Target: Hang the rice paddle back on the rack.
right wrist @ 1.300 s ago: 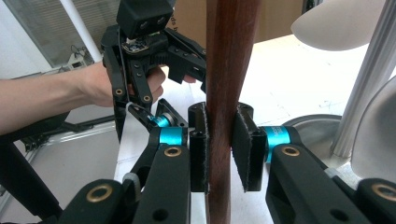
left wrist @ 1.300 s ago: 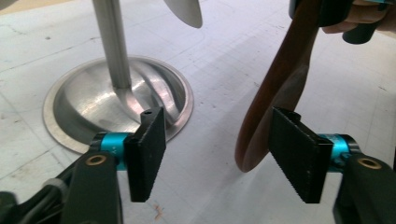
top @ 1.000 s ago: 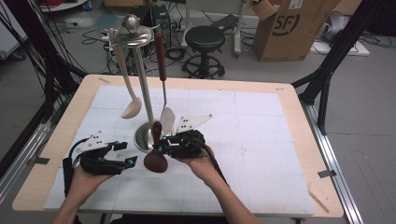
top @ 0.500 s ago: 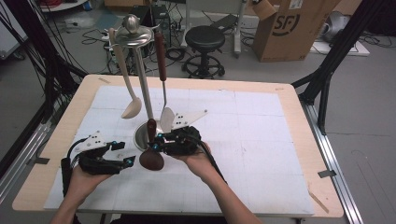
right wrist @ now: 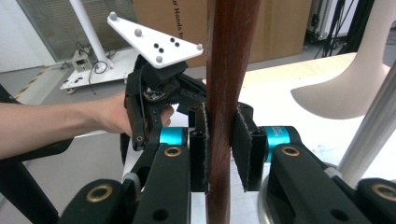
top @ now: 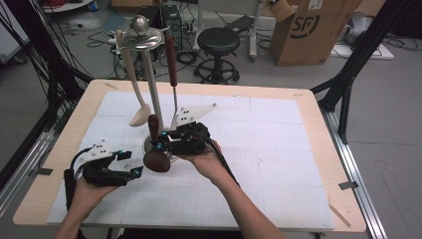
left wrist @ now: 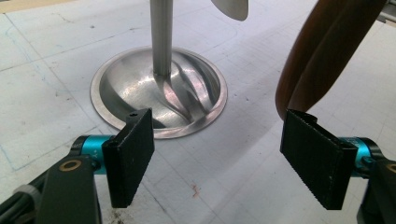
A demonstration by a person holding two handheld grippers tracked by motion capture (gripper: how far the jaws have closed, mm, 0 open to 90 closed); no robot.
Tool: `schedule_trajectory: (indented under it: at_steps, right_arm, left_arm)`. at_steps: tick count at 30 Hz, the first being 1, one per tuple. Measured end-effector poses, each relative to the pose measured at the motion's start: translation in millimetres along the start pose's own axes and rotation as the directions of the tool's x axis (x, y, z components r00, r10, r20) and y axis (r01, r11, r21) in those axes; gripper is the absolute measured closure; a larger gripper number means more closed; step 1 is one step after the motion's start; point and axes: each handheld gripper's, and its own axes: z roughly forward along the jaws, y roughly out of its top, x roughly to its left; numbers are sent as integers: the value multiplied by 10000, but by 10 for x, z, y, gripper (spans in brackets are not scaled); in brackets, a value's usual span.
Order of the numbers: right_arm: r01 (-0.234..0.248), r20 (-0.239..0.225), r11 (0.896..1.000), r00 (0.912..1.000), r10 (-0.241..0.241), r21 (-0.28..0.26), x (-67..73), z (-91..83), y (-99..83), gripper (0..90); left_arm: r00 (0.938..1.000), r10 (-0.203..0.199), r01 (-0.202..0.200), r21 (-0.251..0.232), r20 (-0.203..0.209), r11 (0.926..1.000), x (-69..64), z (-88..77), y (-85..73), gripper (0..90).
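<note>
Resting on the white tabletop (top: 278,149), the left gripper (top: 125,163) keeps its place with its pads spread and nothing between them. Just right of it, the right gripper (top: 160,141), clenched on the dark brown wooden spoon (top: 155,149), has raised it since a second ago, handle up beside the steel utensil stand (top: 149,69). Hanging it on the stand's top looks like the next step.

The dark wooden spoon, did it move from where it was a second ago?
Yes. The dark wooden spoon, clamped in the right gripper, has risen: its handle now climbs higher up the stand's metal pole than before, with its bowl off the mat.
</note>
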Motion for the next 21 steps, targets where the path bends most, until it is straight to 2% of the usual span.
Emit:
schedule_trajectory:
  at_steps: [5,11,21]
  right_arm:
    - [148,93,9999,9998,-148,55,-34,-42,79,776]
    - [25,141,9999,9999,-23,-131,-32,-100,136,776]
    - [412,17,9988,9991,-412,-259,1,-163,366,776]
  left_arm:
    - [10000,-93,93,-15,-10,10000,11,9,1,264]
    - [9996,-207,208,74,-176,9998,55,28,-8,260]
    - [9988,-269,274,112,-398,9996,72,25,-17,248]
